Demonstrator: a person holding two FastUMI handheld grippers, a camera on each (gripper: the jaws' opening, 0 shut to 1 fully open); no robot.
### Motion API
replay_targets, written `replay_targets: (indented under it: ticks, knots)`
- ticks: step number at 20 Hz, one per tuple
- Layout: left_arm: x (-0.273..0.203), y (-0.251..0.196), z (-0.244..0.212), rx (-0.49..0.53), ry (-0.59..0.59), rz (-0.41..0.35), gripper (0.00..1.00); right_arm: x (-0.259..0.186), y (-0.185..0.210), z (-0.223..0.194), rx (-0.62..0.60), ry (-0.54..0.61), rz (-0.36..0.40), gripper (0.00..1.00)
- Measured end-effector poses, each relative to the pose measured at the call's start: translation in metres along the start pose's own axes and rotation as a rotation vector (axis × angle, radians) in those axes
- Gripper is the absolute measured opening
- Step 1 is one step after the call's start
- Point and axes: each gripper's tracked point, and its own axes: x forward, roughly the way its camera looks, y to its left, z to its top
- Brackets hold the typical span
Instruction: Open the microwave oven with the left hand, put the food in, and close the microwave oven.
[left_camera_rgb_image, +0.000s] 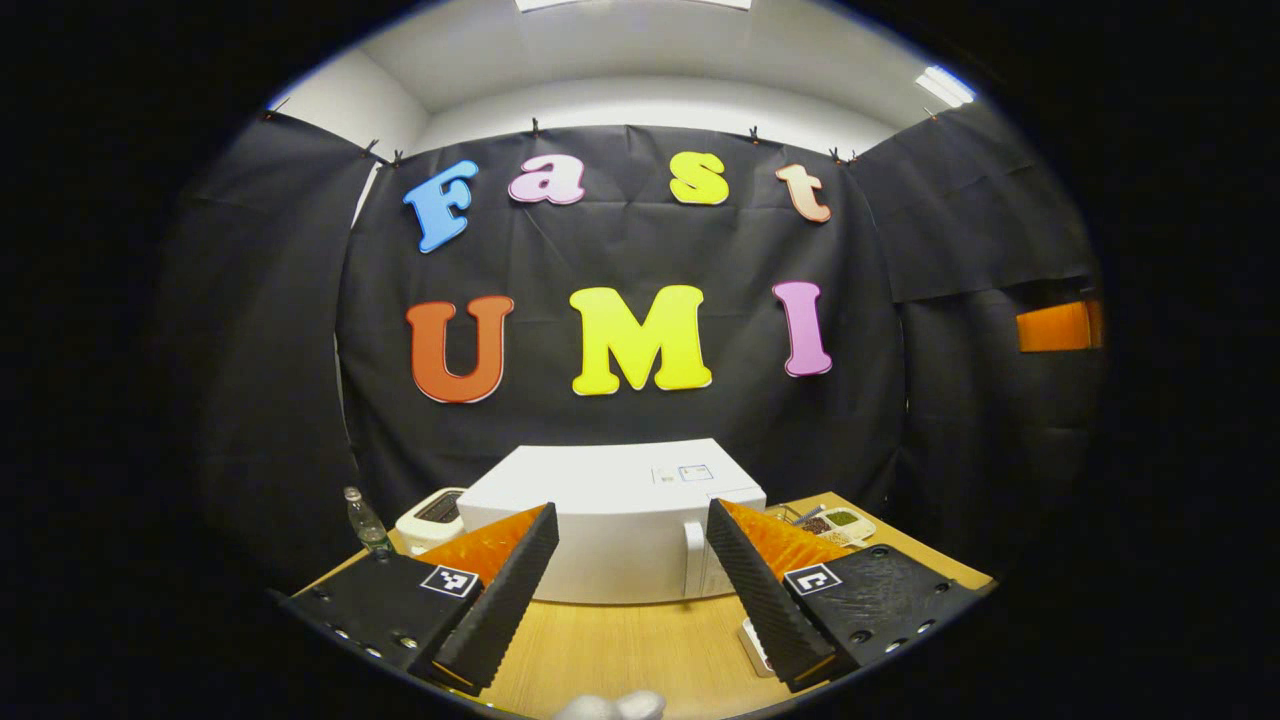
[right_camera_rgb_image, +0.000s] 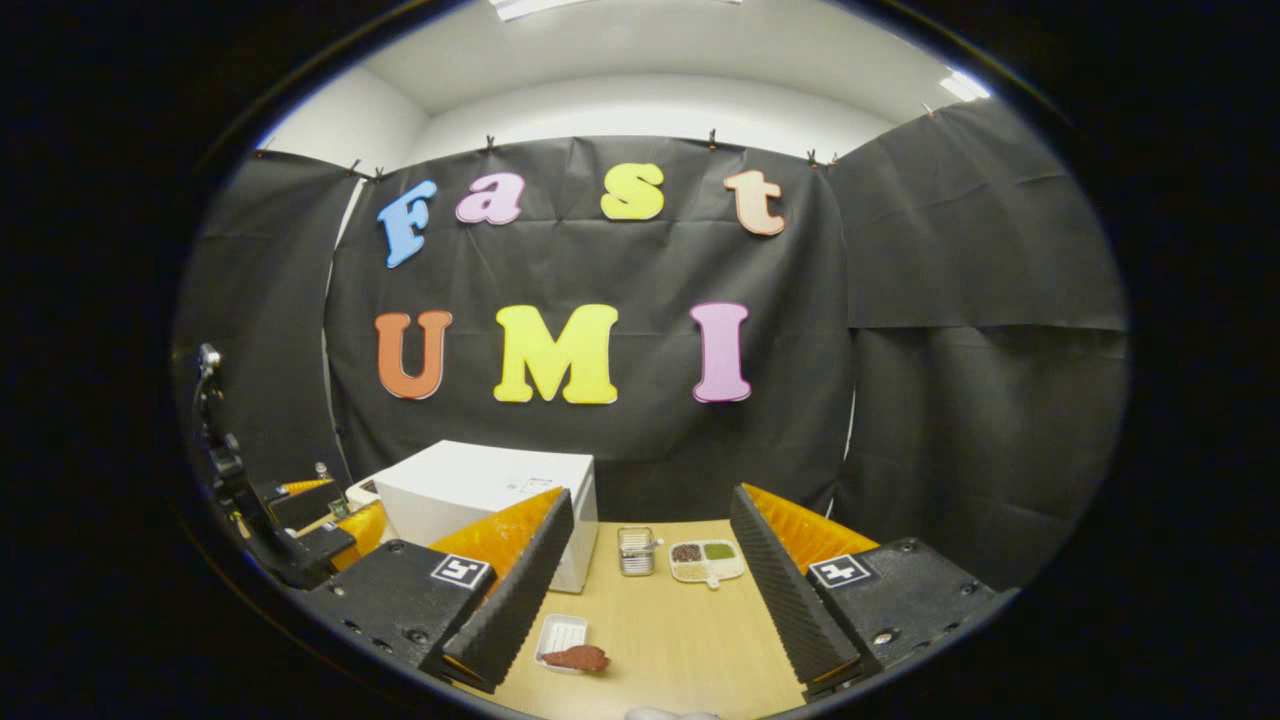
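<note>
In the left gripper view my left gripper (left_camera_rgb_image: 632, 590) hangs level above the pale wooden worktop (left_camera_rgb_image: 620, 650), its two fingers spread wide with nothing between them, aimed straight at the closed white box-shaped microwave oven (left_camera_rgb_image: 610, 525). The oven's door handle (left_camera_rgb_image: 693, 558) stands just inside my right finger's line. The gripper is apart from the oven, touching nothing.

In the right gripper view my right gripper (right_camera_rgb_image: 650, 590) is held level too, fingers spread wide and empty over the worktop (right_camera_rgb_image: 680, 630). Nearest, just beside its left finger, a small white rectangular tray (right_camera_rgb_image: 560, 636) lies on the wood with a reddish-brown piece of food (right_camera_rgb_image: 578, 658) at its near edge. Farther on, between the fingers, stand a small clear square container (right_camera_rgb_image: 635, 551) and a white divided dish with dark and green fillings (right_camera_rgb_image: 706, 561). The microwave oven (right_camera_rgb_image: 490, 500) sits to the left, shut, with my left gripper (right_camera_rgb_image: 300, 520) in front of it at the view's left edge.

Left of the oven, in the left gripper view, a cream toaster-like appliance (left_camera_rgb_image: 432, 515) and a clear plastic bottle (left_camera_rgb_image: 366, 521) stand by the black cloth wall (left_camera_rgb_image: 620, 420).
</note>
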Motion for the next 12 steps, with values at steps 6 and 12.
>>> replay_targets:
  ticks: [6, 12]
  knots:
    - [0.065, -0.047, -0.07, -0.025, 0.064, -0.052, 0.95, 0.01, -0.024, -0.015, -0.001, 0.052, -0.033, 0.95]
    - [0.142, -0.063, -0.144, -0.027, 0.148, -0.034, 0.95, 0.026, -0.049, -0.016, -0.042, 0.075, -0.071, 1.0]
